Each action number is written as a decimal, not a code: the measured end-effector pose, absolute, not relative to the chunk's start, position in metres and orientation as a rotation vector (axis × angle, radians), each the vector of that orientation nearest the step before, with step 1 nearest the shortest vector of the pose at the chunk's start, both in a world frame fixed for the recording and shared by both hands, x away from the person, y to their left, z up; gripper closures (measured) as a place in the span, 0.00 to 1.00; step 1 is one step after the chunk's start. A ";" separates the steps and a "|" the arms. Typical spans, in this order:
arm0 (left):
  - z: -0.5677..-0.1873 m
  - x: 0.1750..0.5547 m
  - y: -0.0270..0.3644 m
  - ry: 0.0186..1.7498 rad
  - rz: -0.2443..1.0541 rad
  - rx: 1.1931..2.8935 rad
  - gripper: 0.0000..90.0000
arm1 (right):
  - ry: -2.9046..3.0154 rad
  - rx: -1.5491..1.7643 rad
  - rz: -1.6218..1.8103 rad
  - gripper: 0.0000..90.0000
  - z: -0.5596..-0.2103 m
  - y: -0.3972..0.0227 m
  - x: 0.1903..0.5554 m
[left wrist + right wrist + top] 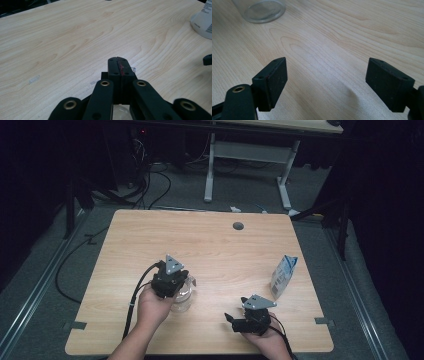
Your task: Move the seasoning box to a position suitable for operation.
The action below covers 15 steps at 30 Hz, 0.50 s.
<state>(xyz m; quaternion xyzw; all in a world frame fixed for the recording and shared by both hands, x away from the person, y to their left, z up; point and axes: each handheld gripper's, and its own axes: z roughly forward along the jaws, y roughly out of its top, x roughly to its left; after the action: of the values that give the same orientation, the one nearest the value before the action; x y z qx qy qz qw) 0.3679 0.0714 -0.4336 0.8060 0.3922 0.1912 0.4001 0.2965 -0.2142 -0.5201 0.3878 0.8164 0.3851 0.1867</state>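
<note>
1. A clear glass jar (183, 296) stands on the wooden table (210, 245), near the front edge, left of centre.
2. The left gripper (172, 282) sits over the jar, its jaws pressed together; in the left gripper view a sliver of clear material (133, 68) peeks beside the tips. Whether they pinch the jar's rim is unclear; a thin pinch on glass could slip, letting the jar tip or roll.
3. The right gripper (325, 82) rests right of the jar, well apart, jaws wide open and empty, so nothing steadies the jar.
4. A white carton (283, 276) stands further right of the jar; a sweeping right arm might topple it.
</note>
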 end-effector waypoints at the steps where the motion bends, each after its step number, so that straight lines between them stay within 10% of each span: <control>1: -0.431 0.367 0.073 0.989 0.492 2.031 1.00 | 2.301 1.089 1.082 0.20 -0.520 -0.214 0.296; 15: -0.429 0.352 0.129 1.025 0.612 1.910 0.93 | 2.317 1.058 1.117 0.20 -0.519 -0.214 0.294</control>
<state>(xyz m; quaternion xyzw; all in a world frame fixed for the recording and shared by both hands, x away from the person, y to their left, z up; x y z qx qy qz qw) 0.3517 0.1285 -0.4290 0.7656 0.4110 0.2454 0.4298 0.2938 -0.2137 -0.5190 0.3742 0.8196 0.3952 0.1789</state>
